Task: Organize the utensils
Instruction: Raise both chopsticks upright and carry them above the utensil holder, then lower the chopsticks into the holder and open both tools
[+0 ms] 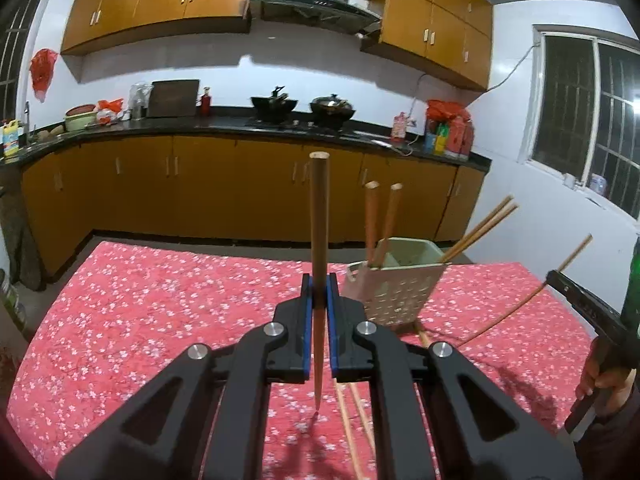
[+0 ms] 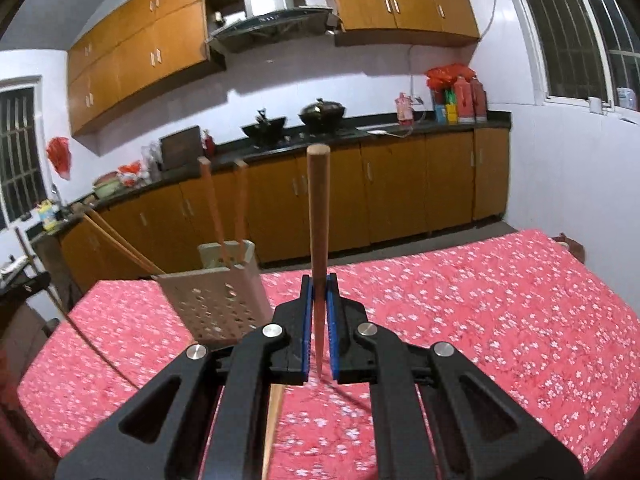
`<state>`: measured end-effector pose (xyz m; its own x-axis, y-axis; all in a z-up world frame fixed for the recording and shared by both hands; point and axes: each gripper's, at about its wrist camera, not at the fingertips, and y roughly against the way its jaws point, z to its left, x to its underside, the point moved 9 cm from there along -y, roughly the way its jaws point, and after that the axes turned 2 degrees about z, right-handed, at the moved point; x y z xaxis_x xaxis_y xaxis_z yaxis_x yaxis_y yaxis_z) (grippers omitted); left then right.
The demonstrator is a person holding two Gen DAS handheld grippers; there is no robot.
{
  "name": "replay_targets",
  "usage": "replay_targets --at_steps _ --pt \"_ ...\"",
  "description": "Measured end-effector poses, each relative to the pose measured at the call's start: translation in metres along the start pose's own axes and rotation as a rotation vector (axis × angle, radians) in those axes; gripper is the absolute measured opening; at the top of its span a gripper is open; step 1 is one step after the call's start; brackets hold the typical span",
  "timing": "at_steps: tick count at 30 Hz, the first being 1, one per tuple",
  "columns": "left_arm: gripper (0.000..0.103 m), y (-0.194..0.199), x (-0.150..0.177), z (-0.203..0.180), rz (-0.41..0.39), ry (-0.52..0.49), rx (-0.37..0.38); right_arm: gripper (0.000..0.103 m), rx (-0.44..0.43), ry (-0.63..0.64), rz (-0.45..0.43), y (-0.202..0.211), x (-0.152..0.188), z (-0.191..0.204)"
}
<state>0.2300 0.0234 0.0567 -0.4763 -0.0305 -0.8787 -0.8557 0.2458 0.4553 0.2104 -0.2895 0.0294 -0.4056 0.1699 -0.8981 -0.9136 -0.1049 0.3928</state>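
My left gripper (image 1: 319, 286) is shut on a wooden chopstick (image 1: 319, 216) that stands upright above the red flowered tablecloth (image 1: 160, 312). My right gripper (image 2: 319, 284) is shut on another upright wooden chopstick (image 2: 318, 208). A perforated utensil holder (image 1: 394, 284) stands on the table just right of the left gripper, with several chopsticks (image 1: 380, 220) leaning in it. The right wrist view shows the same holder (image 2: 222, 296) to the left of the right gripper. Loose chopsticks (image 1: 352, 424) lie on the cloth under the left gripper, and one lies under the right gripper (image 2: 274, 420).
The right hand and its gripper with its chopstick (image 1: 560, 272) appear at the right edge of the left wrist view. A dark green bottle (image 1: 632, 280) stands at the far right. Kitchen cabinets (image 1: 240, 192) run behind the table.
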Motion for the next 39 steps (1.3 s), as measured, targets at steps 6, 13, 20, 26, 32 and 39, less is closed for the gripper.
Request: replay_targets --at_steps 6,13,20,26,32,39 --pt "0.008 0.018 -0.02 -0.039 -0.071 -0.039 0.096 0.007 -0.151 0.0 -0.071 0.028 -0.034 0.035" --pt "0.008 0.023 -0.074 -0.085 -0.232 -0.063 0.138 0.007 -0.202 0.049 -0.225 0.041 -0.09 0.075" --pt "0.008 0.003 -0.128 -0.09 -0.352 0.001 0.089 0.007 -0.153 0.081 -0.273 0.007 -0.115 0.089" --pt "0.008 -0.029 -0.128 -0.08 -0.333 0.025 0.035 0.008 -0.117 0.105 -0.151 -0.043 -0.091 0.092" --pt "0.008 -0.056 -0.114 -0.078 -0.286 0.02 0.034 0.008 -0.102 0.107 -0.089 -0.059 -0.073 0.09" --pt "0.008 -0.076 -0.102 -0.073 -0.261 0.006 0.015 0.008 -0.103 0.105 -0.07 -0.062 -0.075 0.094"
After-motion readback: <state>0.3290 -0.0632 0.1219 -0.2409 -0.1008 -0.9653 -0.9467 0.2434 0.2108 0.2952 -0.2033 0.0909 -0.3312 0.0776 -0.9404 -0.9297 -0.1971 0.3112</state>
